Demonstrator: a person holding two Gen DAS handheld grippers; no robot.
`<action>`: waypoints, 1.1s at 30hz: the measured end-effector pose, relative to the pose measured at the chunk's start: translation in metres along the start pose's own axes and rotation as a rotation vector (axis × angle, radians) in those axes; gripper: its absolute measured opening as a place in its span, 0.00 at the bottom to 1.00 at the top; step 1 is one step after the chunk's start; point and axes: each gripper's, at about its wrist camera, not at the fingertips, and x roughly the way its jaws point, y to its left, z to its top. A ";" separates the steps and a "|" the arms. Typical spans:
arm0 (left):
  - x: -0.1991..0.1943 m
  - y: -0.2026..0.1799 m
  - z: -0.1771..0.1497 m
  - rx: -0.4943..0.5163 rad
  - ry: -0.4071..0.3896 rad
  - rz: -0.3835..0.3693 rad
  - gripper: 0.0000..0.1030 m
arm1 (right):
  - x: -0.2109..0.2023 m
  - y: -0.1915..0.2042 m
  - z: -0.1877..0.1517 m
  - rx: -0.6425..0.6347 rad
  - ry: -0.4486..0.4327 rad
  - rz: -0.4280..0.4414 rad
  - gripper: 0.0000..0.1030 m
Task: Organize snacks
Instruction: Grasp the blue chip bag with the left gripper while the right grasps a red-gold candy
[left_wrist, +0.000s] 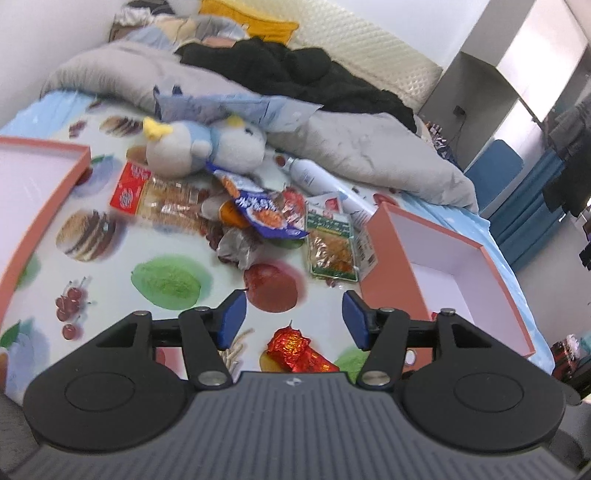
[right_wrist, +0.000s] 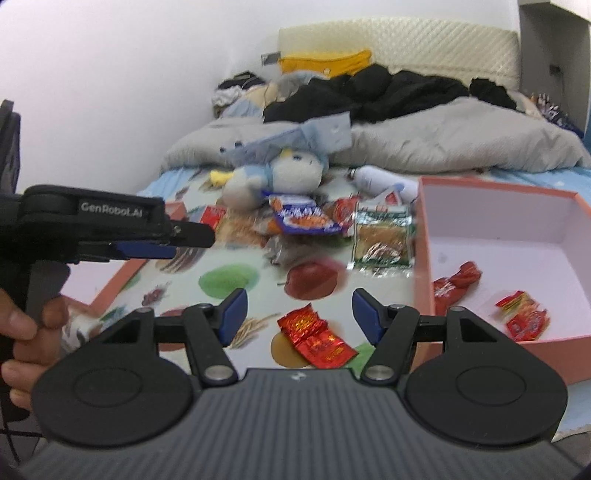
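A bed (right_wrist: 236, 280) with a fruit-print sheet stands against a white wall (right_wrist: 110, 74). A cream quilted headboard (right_wrist: 399, 44) rises behind the grey duvet (right_wrist: 443, 140) on the bed

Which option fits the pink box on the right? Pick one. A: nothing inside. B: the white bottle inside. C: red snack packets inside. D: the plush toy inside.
C: the right wrist view shows red snack packets lying on the white floor of the pink box.

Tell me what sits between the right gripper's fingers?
A crinkled red snack wrapper lies on the fruit-print sheet between the open right gripper's fingers, untouched, in the right wrist view.
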 end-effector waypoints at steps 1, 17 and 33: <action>0.007 0.005 0.003 -0.013 0.010 -0.007 0.62 | 0.008 0.001 0.000 -0.002 0.019 0.001 0.63; 0.139 0.070 0.061 -0.167 0.088 -0.021 0.61 | 0.127 -0.007 -0.007 -0.147 0.273 0.006 0.63; 0.249 0.085 0.127 -0.147 0.074 0.003 0.61 | 0.183 -0.015 0.002 -0.163 0.362 0.096 0.62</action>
